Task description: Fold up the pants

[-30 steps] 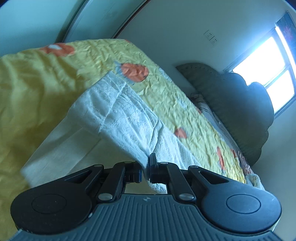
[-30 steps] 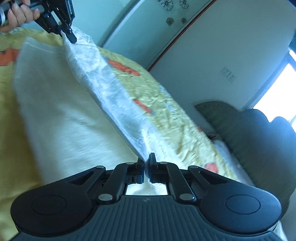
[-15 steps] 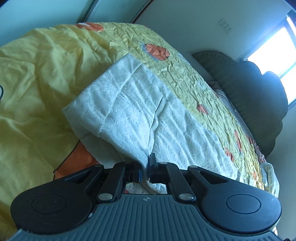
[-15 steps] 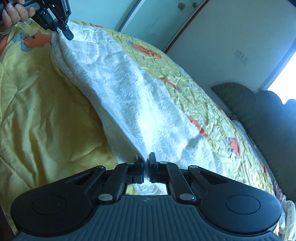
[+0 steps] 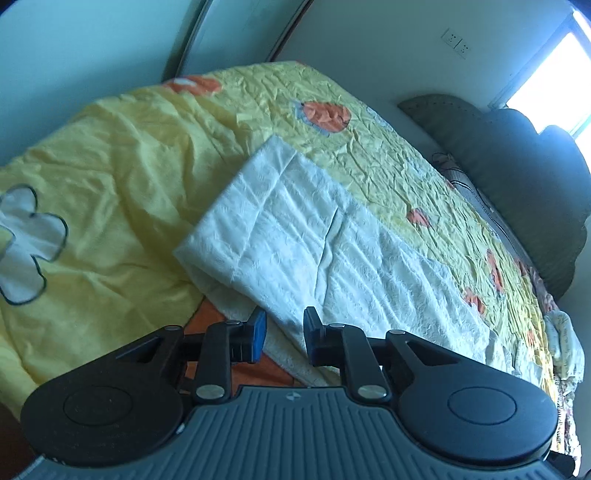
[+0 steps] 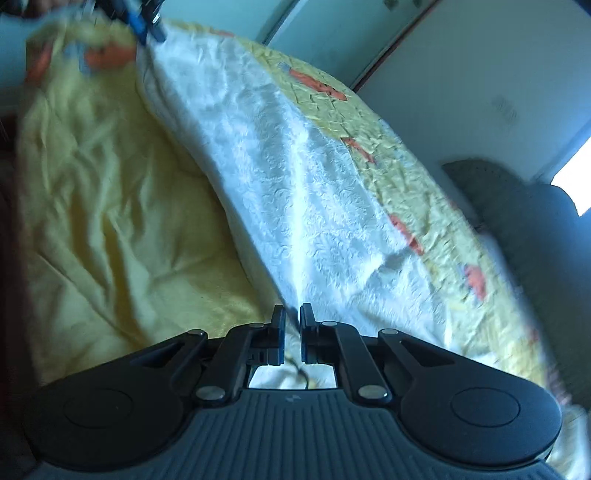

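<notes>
The white textured pants (image 5: 317, 243) lie folded lengthwise on the yellow bedspread (image 5: 110, 177). My left gripper (image 5: 283, 334) is open, its jaws apart on either side of the near edge of the pants, gripping nothing. In the right wrist view the pants (image 6: 280, 177) run from my right gripper (image 6: 291, 332) up to the left gripper (image 6: 146, 26) at the top left. My right gripper's jaws stand slightly apart with the pants' edge between them.
The bedspread (image 6: 103, 199) has orange and white patterns and is wrinkled. A dark padded headboard (image 5: 524, 184) stands at the right, under a bright window (image 5: 554, 74). Pale walls and a door frame (image 5: 295, 26) are behind the bed.
Both grippers lowered the pants' edge onto the bed. The left gripper opened and let go of the fabric. The right gripper's jaws parted slightly.
</notes>
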